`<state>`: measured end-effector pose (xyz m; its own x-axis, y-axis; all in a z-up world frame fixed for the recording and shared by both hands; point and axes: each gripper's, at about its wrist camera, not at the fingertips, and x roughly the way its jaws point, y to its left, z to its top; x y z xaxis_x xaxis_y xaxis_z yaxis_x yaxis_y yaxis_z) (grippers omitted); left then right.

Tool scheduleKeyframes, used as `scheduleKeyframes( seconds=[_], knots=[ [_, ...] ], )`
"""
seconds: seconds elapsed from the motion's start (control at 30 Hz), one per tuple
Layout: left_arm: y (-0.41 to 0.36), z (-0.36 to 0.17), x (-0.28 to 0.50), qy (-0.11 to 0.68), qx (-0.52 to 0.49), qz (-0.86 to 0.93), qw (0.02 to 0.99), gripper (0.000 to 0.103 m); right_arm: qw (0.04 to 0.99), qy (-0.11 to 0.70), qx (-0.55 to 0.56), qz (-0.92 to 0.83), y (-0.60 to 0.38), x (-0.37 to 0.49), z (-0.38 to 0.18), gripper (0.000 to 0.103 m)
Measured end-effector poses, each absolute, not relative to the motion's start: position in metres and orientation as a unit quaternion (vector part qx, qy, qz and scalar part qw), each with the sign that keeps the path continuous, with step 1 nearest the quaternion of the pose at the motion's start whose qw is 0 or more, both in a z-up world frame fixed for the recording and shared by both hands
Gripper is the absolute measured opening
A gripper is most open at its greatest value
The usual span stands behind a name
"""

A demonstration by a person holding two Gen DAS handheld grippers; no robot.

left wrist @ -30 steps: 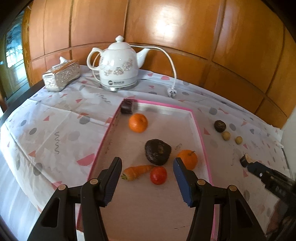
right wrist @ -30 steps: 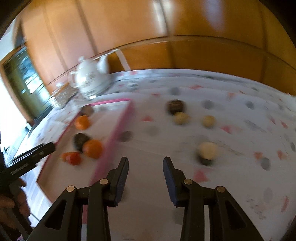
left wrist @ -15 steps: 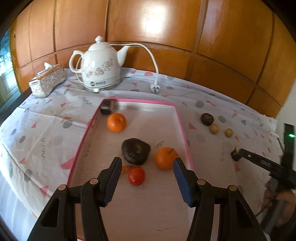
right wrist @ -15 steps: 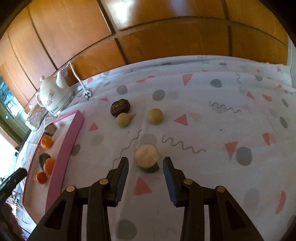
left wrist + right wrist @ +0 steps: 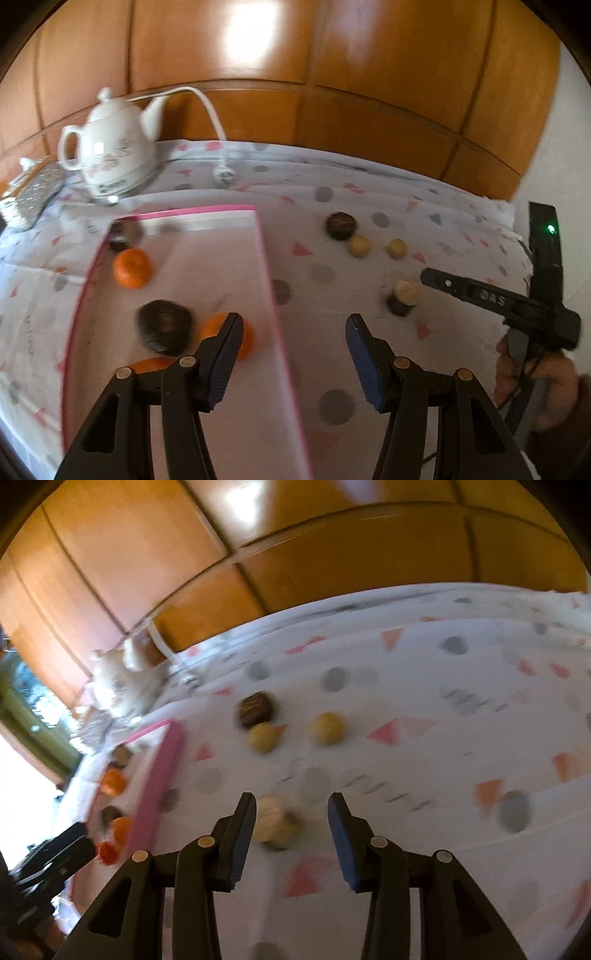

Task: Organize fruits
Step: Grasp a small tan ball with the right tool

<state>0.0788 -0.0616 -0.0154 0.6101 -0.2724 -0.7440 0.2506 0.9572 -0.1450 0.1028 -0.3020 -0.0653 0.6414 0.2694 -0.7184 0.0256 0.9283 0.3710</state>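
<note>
The right claw [image 5: 291, 814] is opening around a cut brown fruit [image 5: 275, 823] without pressing it, while the left claw [image 5: 293, 334] gapes empty above the pink-rimmed tray [image 5: 264, 266]

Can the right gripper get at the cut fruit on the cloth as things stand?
Probably yes. The right gripper has its jaws opening, the cut fruit lies right ahead between the fingers, apart from both, and only bare cloth surrounds it.

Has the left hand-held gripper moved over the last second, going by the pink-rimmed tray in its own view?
Yes. The left hand-held gripper has swung rightward: the tray's right rim now runs between its fingers, where the tray's inside lay before. Nothing is gripped.
</note>
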Motion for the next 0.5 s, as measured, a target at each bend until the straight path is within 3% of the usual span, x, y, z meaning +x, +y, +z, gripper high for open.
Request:
scheduleKeyframes(
  seconds=[0.5],
  knots=[
    [-0.094, -0.032, 0.091, 0.442, -0.004, -0.179, 0.879, 0.059, 0.891, 0.445, 0.067, 0.063, -0.300, 0.177, -0.073, 0.039]
  ],
)
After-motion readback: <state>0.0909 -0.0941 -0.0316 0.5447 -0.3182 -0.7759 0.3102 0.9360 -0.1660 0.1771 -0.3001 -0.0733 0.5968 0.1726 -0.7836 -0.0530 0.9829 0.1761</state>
